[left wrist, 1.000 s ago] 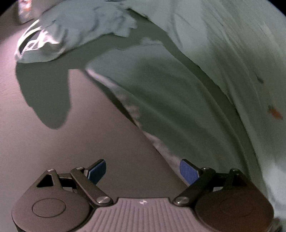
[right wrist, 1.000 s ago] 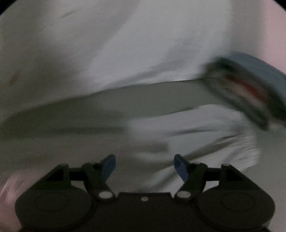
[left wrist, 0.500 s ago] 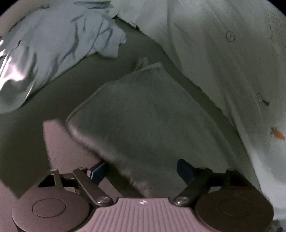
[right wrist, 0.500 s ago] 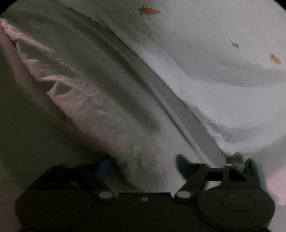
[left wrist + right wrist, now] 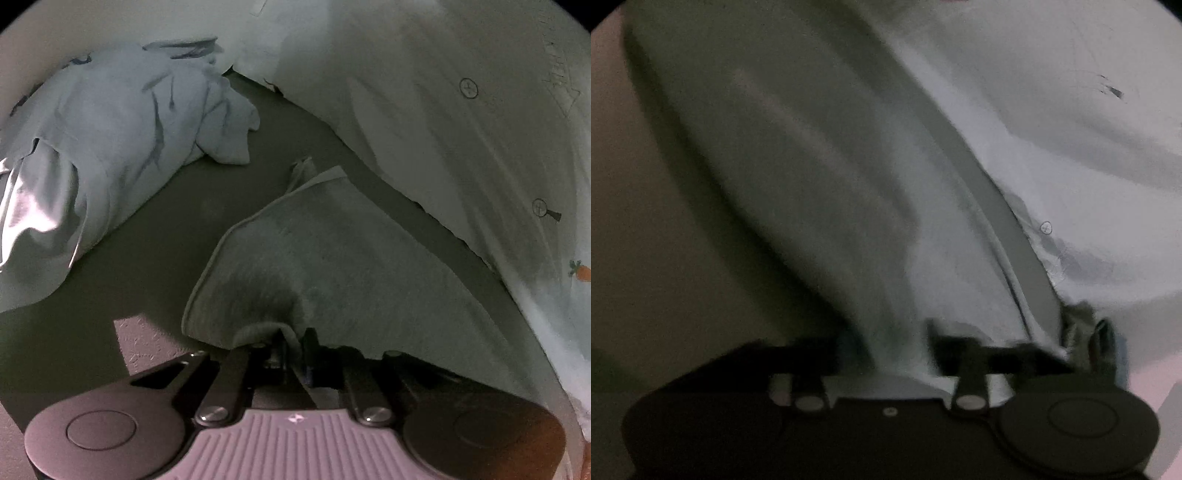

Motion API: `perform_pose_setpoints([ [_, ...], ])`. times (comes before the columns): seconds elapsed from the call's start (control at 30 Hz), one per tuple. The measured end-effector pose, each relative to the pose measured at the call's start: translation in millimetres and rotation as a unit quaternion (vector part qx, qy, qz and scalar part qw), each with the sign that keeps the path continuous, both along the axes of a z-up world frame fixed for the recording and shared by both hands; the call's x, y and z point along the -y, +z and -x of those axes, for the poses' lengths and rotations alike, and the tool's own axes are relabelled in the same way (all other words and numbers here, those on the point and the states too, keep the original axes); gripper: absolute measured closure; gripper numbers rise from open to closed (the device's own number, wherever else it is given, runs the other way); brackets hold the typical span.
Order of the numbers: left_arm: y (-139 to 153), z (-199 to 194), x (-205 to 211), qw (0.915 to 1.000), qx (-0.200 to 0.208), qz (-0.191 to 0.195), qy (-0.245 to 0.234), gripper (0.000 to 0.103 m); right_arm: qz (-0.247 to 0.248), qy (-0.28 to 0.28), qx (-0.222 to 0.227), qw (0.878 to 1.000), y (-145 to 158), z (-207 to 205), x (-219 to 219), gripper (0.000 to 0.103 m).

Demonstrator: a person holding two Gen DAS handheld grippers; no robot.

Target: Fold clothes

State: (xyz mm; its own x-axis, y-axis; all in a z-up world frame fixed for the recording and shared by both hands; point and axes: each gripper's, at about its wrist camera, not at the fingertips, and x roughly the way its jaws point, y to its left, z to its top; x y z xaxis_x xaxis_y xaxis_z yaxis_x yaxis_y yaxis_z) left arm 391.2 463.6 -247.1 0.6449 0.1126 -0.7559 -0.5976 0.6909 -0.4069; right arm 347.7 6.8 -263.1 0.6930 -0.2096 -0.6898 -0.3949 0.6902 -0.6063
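A grey towel-like cloth (image 5: 332,258) lies on the dark surface in front of my left gripper (image 5: 291,350), which is shut on its near edge; the fingertips are hidden under the bunched fabric. In the blurred right wrist view the same grey cloth (image 5: 812,184) runs up from my right gripper (image 5: 897,347), whose jaws stand close together on a pinched fold of it. A white buttoned garment with small carrot prints (image 5: 461,110) lies to the right of the cloth and shows in the right wrist view (image 5: 1071,129).
A crumpled pale blue garment (image 5: 103,147) lies at the left on the dark table surface (image 5: 110,302). A lit patch of the table (image 5: 147,339) shows near my left gripper. Bare tabletop (image 5: 635,240) shows left of the cloth.
Both grippers were open a second ago and have closed on the grey cloth's near edge. The left view has settled closer over the cloth; the right gripper's fingers closed in.
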Motion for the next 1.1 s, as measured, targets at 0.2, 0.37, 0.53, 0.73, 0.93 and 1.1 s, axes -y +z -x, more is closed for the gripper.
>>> perform_pose_setpoints([
  [0.2, -3, 6, -20, 0.9966, 0.037, 0.069, 0.022, 0.047, -0.056, 0.052, -0.001, 0.997, 11, -20, -51, 0.04],
  [0.37, 12, 18, -16, 0.9966, 0.028, -0.058, 0.052, 0.015, -0.06, 0.112, -0.008, 0.992, 3, -29, -82, 0.04],
  [0.53, -6, -4, -17, 0.9953, 0.019, -0.094, -0.012, 0.015, -0.073, 0.137, -0.029, 0.987, -5, -21, -96, 0.039],
  [0.73, -2, -38, 38, 0.9594, -0.059, -0.259, -0.094, 0.091, -0.131, 0.099, -0.034, 0.986, 1, -22, -98, 0.067],
  [0.93, 16, -35, 30, 0.9678, -0.053, -0.239, -0.059, 0.092, -0.355, -0.008, -0.087, 0.931, 24, -56, -88, 0.101],
  [1.1, 3, -28, -1, 0.9883, -0.042, -0.143, -0.031, 0.091, -0.387, -0.013, -0.065, 0.92, 24, -98, -129, 0.099],
])
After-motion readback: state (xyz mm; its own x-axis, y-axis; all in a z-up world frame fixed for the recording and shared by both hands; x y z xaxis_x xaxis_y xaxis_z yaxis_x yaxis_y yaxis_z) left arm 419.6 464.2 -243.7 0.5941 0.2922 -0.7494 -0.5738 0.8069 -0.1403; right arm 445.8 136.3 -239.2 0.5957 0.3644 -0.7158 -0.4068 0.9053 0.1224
